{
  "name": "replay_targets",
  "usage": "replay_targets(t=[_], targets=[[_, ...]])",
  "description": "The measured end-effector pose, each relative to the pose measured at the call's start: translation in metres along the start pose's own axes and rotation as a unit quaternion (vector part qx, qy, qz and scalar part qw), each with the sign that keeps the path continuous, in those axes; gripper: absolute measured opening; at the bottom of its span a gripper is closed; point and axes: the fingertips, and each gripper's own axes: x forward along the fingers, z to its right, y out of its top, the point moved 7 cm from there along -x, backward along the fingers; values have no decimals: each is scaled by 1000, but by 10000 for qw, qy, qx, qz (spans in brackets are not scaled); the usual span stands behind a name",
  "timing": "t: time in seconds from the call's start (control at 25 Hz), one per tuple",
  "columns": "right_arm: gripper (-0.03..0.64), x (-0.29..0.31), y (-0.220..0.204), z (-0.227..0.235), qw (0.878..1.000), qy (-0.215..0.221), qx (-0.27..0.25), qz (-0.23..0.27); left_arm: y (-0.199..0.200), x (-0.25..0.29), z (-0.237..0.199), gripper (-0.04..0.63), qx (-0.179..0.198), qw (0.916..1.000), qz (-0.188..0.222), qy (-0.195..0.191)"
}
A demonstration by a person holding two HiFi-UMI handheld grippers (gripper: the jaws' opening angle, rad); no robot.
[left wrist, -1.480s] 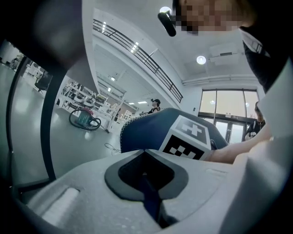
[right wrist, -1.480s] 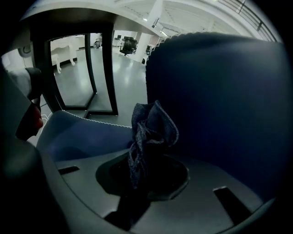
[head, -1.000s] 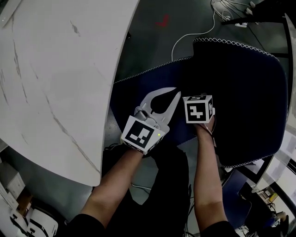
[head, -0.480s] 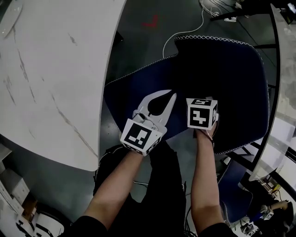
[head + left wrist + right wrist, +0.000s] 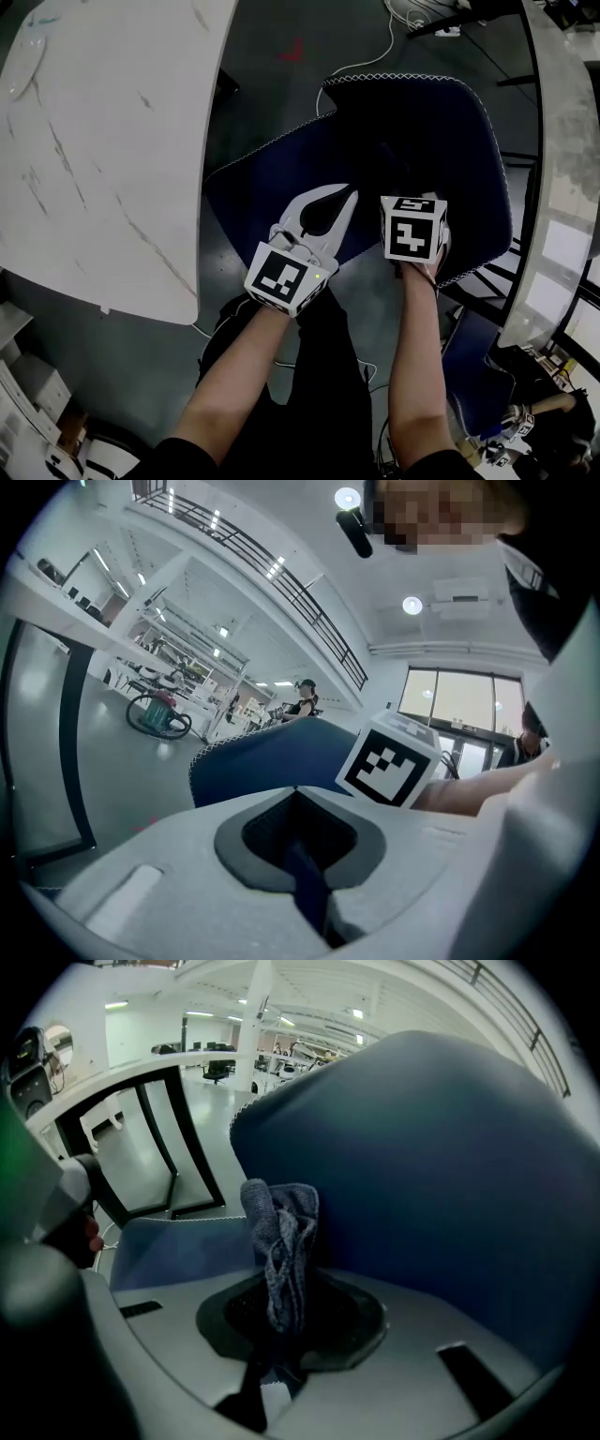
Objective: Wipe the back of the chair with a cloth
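Observation:
A dark blue chair [image 5: 422, 141] with white stitched edges stands below me, and both grippers hover over its near edge. My right gripper [image 5: 272, 1344] is shut on a grey-blue cloth [image 5: 281, 1241], which stands bunched up out of its jaws. The cloth is close to the chair's broad blue back [image 5: 450, 1166]. In the head view only the right gripper's marker cube [image 5: 412, 228] shows, and the jaws and cloth are hidden under it. My left gripper [image 5: 349, 194] is shut, its white fingers meeting at the tips over the chair's lighter blue panel [image 5: 262, 178]. I see nothing held in it.
A white marble table [image 5: 94, 141] fills the left. A pale counter edge [image 5: 562, 141] runs down the right. A white cable [image 5: 370, 61] and a red mark [image 5: 292, 49] lie on the dark floor beyond the chair. Black frame legs [image 5: 159, 1138] stand behind the seat.
In the head view the chair and tables have slid left and up as the view shifted. Both grippers keep their pose side by side; the right one still holds the cloth.

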Motion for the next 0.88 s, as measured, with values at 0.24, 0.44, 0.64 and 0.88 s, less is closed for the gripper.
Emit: replay_targets(t=[0.24, 0.44, 0.64, 0.88], targets=[[77, -33, 9, 25, 9999, -16, 66, 158, 18, 3, 25, 8, 20, 9999, -47, -149], [77, -58, 17, 41, 9995, -27, 93, 284, 25, 7, 41, 8, 39, 9995, -98, -303], [77, -80, 24, 56, 9991, 22, 165, 389, 34, 12, 54, 8, 69, 9991, -80, -403], [77, -119, 27, 78, 9983, -150, 127, 550, 43, 14, 66, 8, 129, 9988, -62, -467]])
